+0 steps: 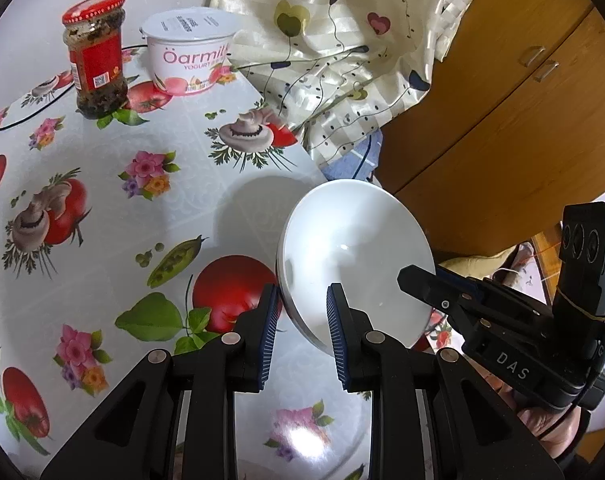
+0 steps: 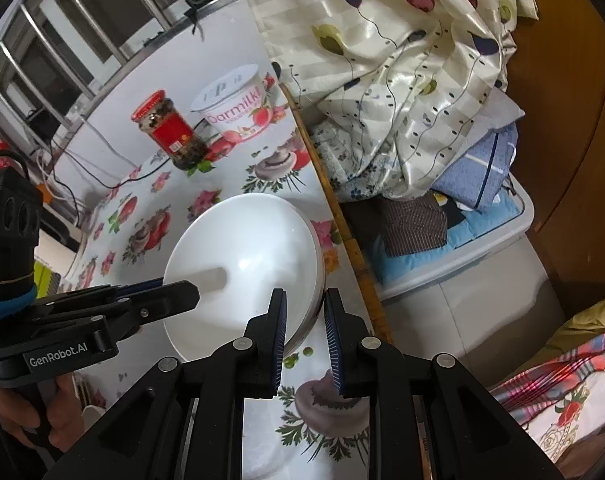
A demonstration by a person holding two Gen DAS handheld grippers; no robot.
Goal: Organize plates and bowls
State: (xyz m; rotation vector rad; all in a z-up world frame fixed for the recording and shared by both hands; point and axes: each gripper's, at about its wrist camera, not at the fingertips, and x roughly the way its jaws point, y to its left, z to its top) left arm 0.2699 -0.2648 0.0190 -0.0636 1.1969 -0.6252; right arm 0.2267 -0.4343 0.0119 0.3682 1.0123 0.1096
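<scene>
A jar with a red lid stands far left at the back of the table, on a cloth printed with tomatoes, mushrooms and flowers. Just right of it stands a yogurt tub, near but apart. A thin black cable trails across the cloth left of the jar.

Nearer, the white bowl is tilted up at the table's right edge, its hollow facing the left wrist camera. The left gripper has the bowl's near rim between its fingers, one pad outside the wall and one inside; whether the pads press I cannot tell. The right gripper is clamped on the opposite rim, its jaws nearly together with the bowl wall between them.

Right of the table hangs a curtain printed with hearts, then a wooden cabinet.
</scene>
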